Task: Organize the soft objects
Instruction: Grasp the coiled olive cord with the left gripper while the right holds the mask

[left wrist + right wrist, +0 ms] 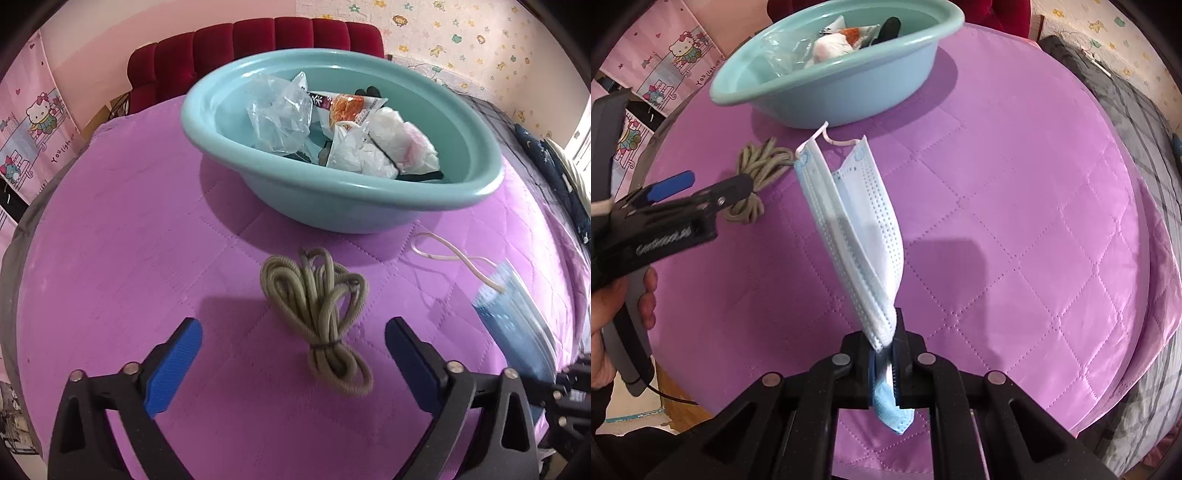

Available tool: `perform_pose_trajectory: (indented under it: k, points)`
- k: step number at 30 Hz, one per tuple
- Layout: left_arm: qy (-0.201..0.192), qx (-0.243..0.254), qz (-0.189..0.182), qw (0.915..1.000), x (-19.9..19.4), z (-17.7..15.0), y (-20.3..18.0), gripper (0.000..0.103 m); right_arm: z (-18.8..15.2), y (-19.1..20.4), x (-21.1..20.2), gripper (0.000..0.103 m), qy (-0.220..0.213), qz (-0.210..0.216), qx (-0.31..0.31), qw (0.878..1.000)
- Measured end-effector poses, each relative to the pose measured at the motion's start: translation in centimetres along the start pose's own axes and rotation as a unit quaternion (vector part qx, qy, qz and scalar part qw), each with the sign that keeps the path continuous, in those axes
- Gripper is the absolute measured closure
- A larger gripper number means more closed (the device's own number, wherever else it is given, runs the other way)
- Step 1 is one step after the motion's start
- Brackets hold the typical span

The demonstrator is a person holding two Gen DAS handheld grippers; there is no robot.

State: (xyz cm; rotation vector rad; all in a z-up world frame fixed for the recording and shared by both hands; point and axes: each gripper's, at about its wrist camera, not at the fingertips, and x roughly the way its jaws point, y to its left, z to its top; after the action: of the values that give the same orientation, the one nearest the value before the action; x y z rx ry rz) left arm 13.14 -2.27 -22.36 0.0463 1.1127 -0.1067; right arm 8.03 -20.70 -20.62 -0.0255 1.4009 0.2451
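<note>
A bundled olive cord (320, 316) lies on the purple quilt, just ahead of and between the blue pads of my open left gripper (293, 334); it also shows in the right wrist view (759, 166). My right gripper (884, 350) is shut on a blue and white face mask (855, 229) and holds it above the quilt; the mask shows blurred at the right of the left wrist view (506, 314). A teal basin (295, 184) behind the cord holds plastic bags and a snack packet (347, 107). The basin sits at the top of the right wrist view (827, 99).
The purple quilt (129, 240) covers a round-looking bed surface. A red padded headboard (240, 44) stands behind the basin. A dark blanket (1137, 122) lies along the right edge. The left gripper (698, 188) shows in the right wrist view.
</note>
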Motion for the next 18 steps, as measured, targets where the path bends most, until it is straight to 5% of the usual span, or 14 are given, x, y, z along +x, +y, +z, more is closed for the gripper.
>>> perform_pose_trajectory:
  k: [5,7,10,18]
  points:
    - [0.017,-0.004,-0.005,0.9998,1.5,0.5,0.0,0.028,0.8,0.1,0.2,0.098,0.001,-0.001,0.011,1.000]
    - [0.020,-0.005,-0.015,0.9997,1.7,0.7,0.1,0.053,0.8,-0.1,0.6,0.098,0.003,-0.002,0.014,1.000]
    - [0.028,-0.006,-0.029,0.9992,1.9,0.5,0.1,0.077,0.8,-0.3,0.7,0.098,0.005,-0.002,0.017,1.000]
    - [0.019,-0.016,-0.058,0.9980,0.1,0.1,0.8,0.085,1.3,0.5,0.6,0.098,-0.001,0.003,0.011,1.000]
